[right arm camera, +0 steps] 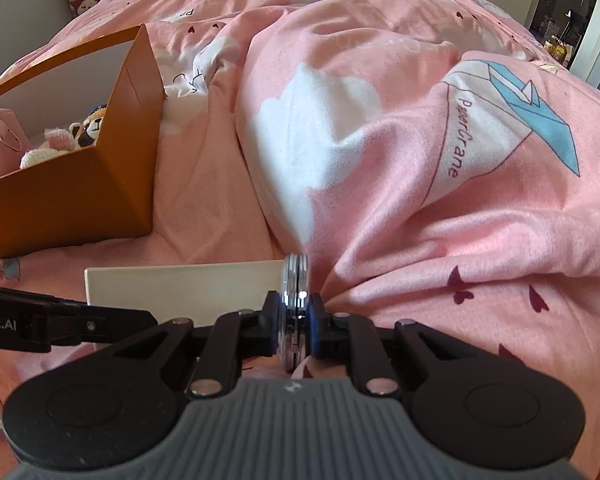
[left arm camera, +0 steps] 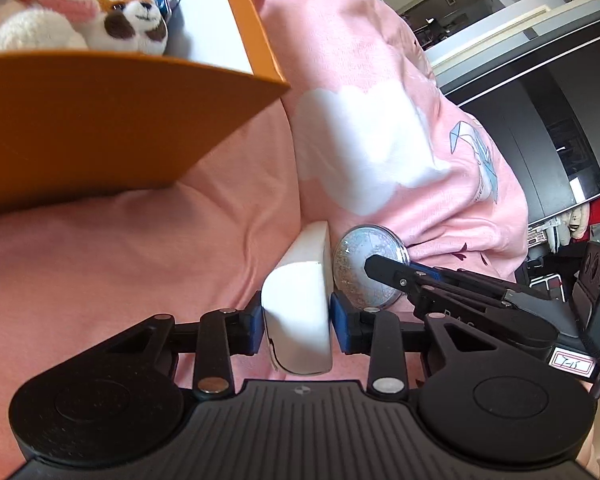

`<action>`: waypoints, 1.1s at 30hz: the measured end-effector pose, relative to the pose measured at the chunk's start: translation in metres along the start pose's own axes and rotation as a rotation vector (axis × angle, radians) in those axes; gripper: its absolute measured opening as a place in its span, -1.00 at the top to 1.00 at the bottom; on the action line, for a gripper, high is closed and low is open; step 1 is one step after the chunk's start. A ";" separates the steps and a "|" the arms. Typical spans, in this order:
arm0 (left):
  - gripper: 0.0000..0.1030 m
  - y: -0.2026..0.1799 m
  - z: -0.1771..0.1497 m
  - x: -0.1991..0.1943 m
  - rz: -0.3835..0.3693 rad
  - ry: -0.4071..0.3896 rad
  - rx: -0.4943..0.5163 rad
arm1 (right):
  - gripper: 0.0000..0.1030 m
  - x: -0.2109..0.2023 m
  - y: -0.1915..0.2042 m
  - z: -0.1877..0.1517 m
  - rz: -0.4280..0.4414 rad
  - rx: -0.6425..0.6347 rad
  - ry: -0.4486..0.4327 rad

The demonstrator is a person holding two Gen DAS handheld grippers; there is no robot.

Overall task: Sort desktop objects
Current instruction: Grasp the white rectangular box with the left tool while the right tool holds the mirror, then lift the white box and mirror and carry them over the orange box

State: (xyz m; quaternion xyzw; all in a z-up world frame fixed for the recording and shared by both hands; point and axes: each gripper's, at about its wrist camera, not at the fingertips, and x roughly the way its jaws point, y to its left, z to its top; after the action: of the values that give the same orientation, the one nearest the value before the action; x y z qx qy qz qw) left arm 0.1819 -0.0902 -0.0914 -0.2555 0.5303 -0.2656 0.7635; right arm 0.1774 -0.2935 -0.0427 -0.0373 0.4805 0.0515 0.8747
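Observation:
My left gripper (left arm camera: 297, 318) is shut on a white flat box (left arm camera: 298, 304), held edge-on just above the pink bedding; the box also shows in the right wrist view (right arm camera: 180, 290). My right gripper (right arm camera: 296, 320) is shut on a round silver compact (right arm camera: 296, 292) standing on its edge; in the left wrist view its glittery face (left arm camera: 360, 264) sits right beside the white box. The right gripper (left arm camera: 384, 268) reaches in from the right there. An orange box (left arm camera: 100, 120) holding plush toys (left arm camera: 128, 20) stands to the upper left; it also shows at the left in the right wrist view (right arm camera: 72, 192).
A rumpled pink duvet (right arm camera: 400, 140) with cloud and paper-crane prints rises behind both grippers. A pink bag (right arm camera: 0, 136) lies in the orange box. Dark furniture (left arm camera: 548, 120) stands beyond the bed's right edge.

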 end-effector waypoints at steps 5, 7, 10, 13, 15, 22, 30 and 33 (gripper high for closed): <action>0.29 -0.006 -0.010 -0.017 0.009 -0.047 0.023 | 0.70 -0.004 0.006 0.001 -0.003 -0.007 -0.002; 0.32 -0.010 -0.014 -0.030 0.013 -0.074 0.046 | 0.70 -0.008 0.012 0.002 0.000 -0.016 -0.011; 0.33 -0.012 -0.024 -0.054 0.046 -0.125 0.067 | 0.70 -0.018 0.023 0.003 0.015 -0.032 -0.032; 0.33 -0.009 -0.035 -0.084 0.086 -0.174 0.069 | 0.70 -0.027 0.035 0.003 0.050 -0.050 -0.047; 0.33 -0.007 -0.043 -0.105 0.109 -0.208 0.076 | 0.70 -0.033 0.046 0.003 0.084 -0.067 -0.058; 0.34 -0.004 -0.074 -0.167 0.332 -0.328 0.158 | 0.70 -0.048 0.095 0.002 0.202 -0.129 -0.087; 0.34 0.017 -0.107 -0.187 0.593 -0.426 0.229 | 0.70 -0.049 0.151 -0.006 0.318 -0.192 -0.081; 0.34 0.025 -0.111 -0.183 0.602 -0.391 0.212 | 0.70 -0.045 0.161 -0.012 0.334 -0.201 -0.053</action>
State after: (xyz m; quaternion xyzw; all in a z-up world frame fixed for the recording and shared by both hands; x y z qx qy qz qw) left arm 0.0266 0.0395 -0.0190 -0.0535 0.3954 -0.0288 0.9165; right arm 0.1231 -0.1372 -0.0134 -0.0430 0.4493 0.2448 0.8581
